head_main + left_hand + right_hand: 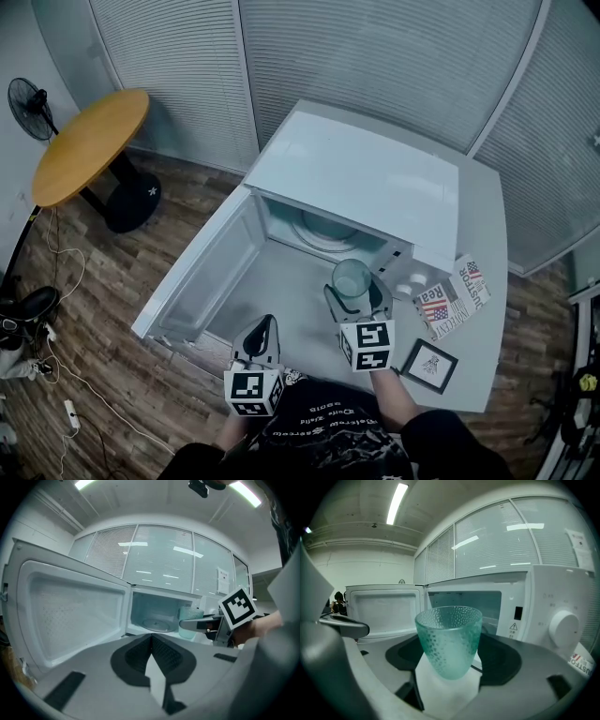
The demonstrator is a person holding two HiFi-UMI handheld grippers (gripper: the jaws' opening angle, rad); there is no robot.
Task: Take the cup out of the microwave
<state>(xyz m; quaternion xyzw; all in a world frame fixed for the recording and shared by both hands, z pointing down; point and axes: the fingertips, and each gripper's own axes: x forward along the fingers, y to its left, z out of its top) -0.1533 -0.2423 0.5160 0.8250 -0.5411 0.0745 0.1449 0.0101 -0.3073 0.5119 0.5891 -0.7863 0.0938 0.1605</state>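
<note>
Slip risk: the green dimpled glass cup (352, 278) tapers toward its base and looks smooth, so I judge that it could slide down out of the jaws if the grip slackens or the gripper tips forward.
Cause: only two narrow pads bear on the glass, low on its sides, and most of the cup stands above them.
Knock risk: the cup is just in front of the microwave (375, 178), level with its open mouth. A sideways swing could strike the control panel side of the microwave, or the open door (202, 272) on the other side.
Landing risk: a magazine (455, 298) and a small framed picture (430, 365) lie on the table (492, 244) beside the microwave's control side. Setting the cup down there could leave it standing unevenly.
Cup position: upright, outside the cavity, clear of the glass turntable (323, 232).
Right gripper (356, 295): jaws clamped on the cup, pointing into the microwave's mouth, roughly level, with the hand drawn in near the body.
Left gripper (151, 641): jaws pressed together with nothing between them. It is held low in front of the microwave, next to the open door, and aimed at the cavity.
</note>
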